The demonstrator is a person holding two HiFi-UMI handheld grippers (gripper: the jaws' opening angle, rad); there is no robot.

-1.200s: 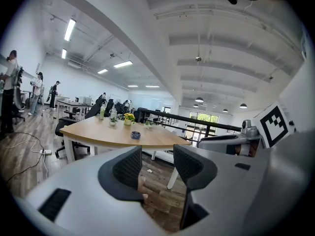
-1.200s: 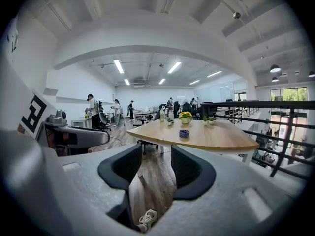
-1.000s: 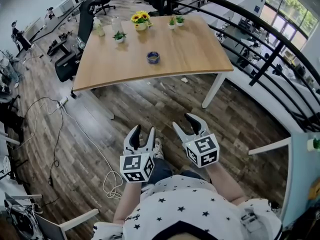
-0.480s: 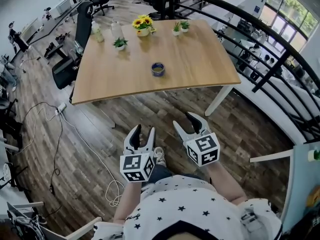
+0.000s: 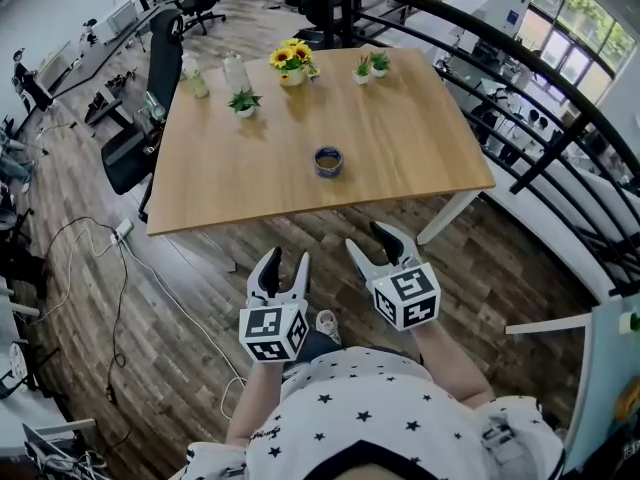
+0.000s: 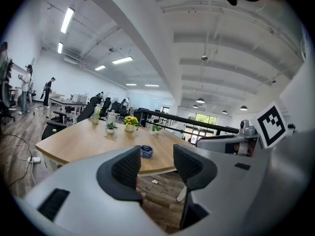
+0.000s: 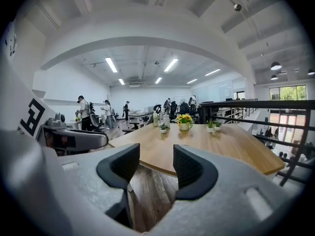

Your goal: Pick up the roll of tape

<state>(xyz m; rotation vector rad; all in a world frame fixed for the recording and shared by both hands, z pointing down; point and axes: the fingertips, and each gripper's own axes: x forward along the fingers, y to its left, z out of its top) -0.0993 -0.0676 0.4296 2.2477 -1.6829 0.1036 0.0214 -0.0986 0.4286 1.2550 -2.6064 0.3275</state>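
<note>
Left tongs (image 5: 284, 261) first: jaws spread apart, nothing between them, held low in front of the person's star-printed shirt (image 5: 370, 408) over the wood-plank floor (image 5: 200, 298). Right tongs (image 5: 368, 242) just beside them, jaws likewise parted and empty, a touch farther forward. Both sets point toward the worktop (image 5: 240, 183), and both are short of its near edge. In the left gripper view the roll of tape (image 5: 328, 160) shows right through the gap between the jaws, but it is well apart from them: a dark blue ring lying flat on the bare wood near the middle of the worktop, a little toward the near edge. The right gripper view looks past its open jaws at the worktop's near edge and the floor below. Out at the far side, a pot of yellow flowers (image 5: 292, 63), a small green plant (image 5: 244, 101) to its left, two more small plants (image 5: 371, 65) to its right, and what look like two clear bottles (image 5: 212, 72) near the far left corner. A black office chair (image 5: 128, 153) stands at the worktop's left end, a black railing (image 5: 500, 48) curves round the right, and a pale cable (image 5: 115, 258) trails over the floor on the left.
</note>
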